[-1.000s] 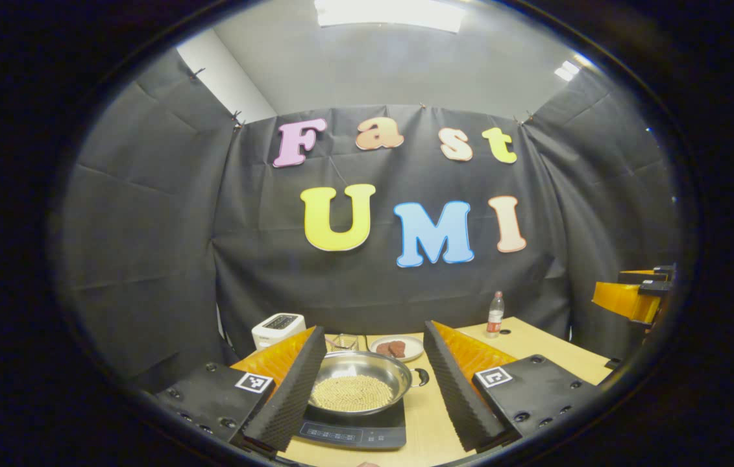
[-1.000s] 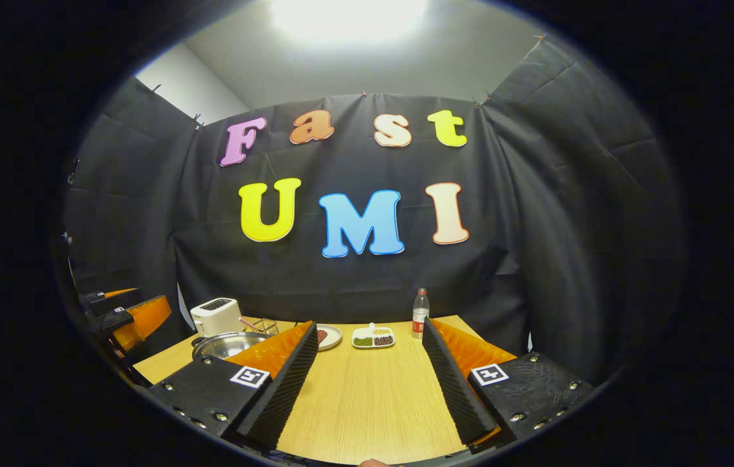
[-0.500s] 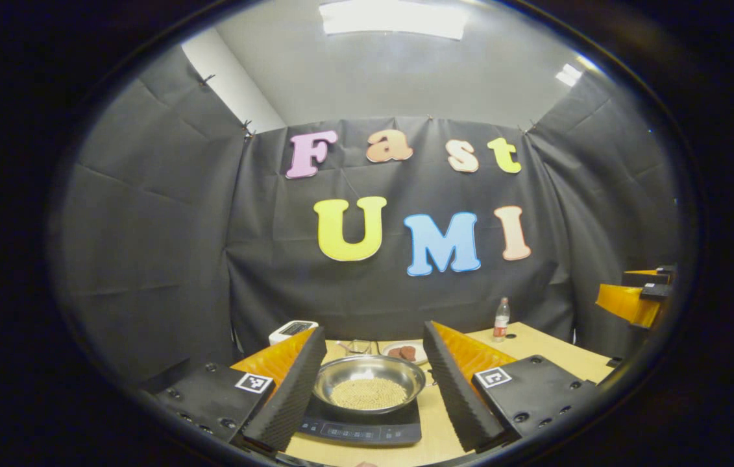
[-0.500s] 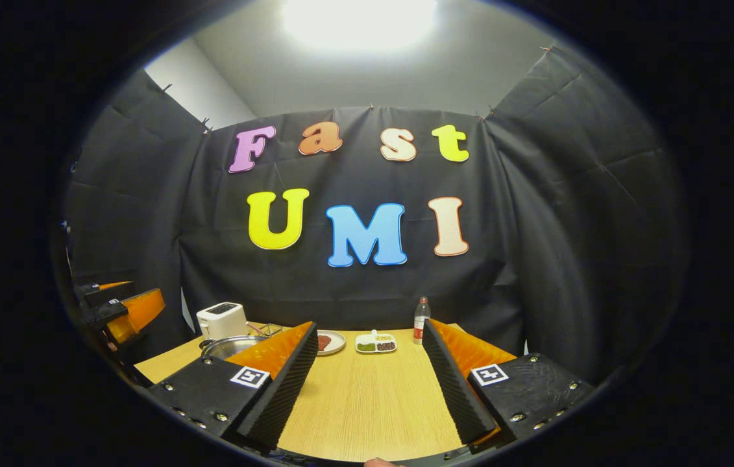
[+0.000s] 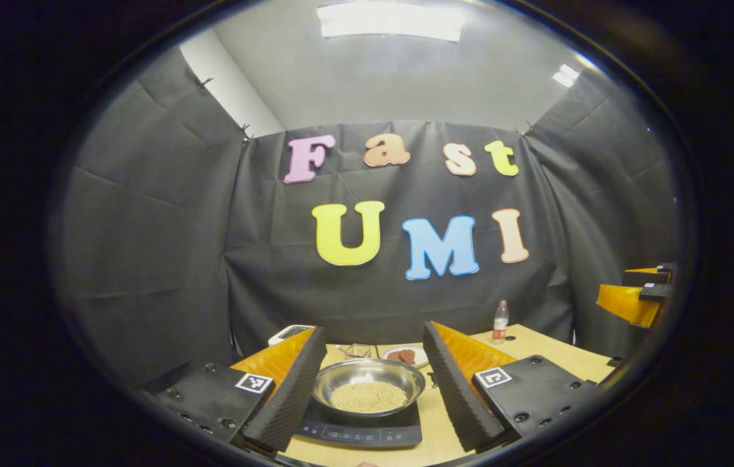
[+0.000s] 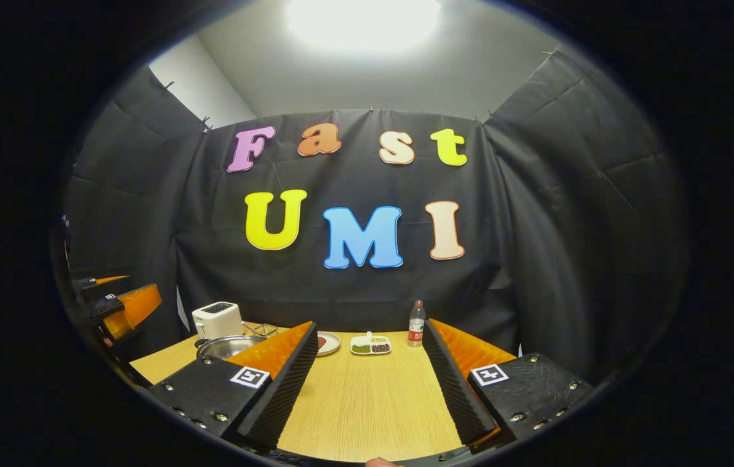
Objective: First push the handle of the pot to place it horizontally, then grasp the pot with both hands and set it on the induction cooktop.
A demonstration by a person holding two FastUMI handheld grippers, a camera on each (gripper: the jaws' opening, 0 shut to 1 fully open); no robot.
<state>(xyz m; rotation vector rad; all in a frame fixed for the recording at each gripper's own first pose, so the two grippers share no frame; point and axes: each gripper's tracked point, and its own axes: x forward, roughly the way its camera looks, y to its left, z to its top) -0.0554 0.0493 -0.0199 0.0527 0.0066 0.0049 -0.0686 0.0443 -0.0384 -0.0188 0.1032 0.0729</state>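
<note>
A steel pot (image 5: 368,388) holding small yellow beans sits on the black induction cooktop (image 5: 361,429), seen in the left gripper view between the fingers and farther off. One dark pot handle (image 5: 431,380) pokes out at its right. My left gripper (image 5: 373,395) is open, held back from the pot with nothing between its fingers. The right gripper view has the pot (image 6: 225,346) at the left, partly hidden by a finger. My right gripper (image 6: 373,389) is open over bare wooden table (image 6: 367,395). The left gripper (image 6: 121,310) hangs at the left edge there, and the right gripper (image 5: 633,295) at the right edge of the left gripper view.
A white toaster (image 6: 216,319) stands at the back left with a small wire rack (image 6: 264,329) beside it. A plate of brown food (image 5: 405,354), a divided dish of beans (image 6: 370,345) and a plastic bottle (image 6: 416,323) line the table's far side.
Both grippers have drawn back and tilted a little, so the pot and table sit lower in view. The pot stays on the cooktop. Both grippers remain open.
</note>
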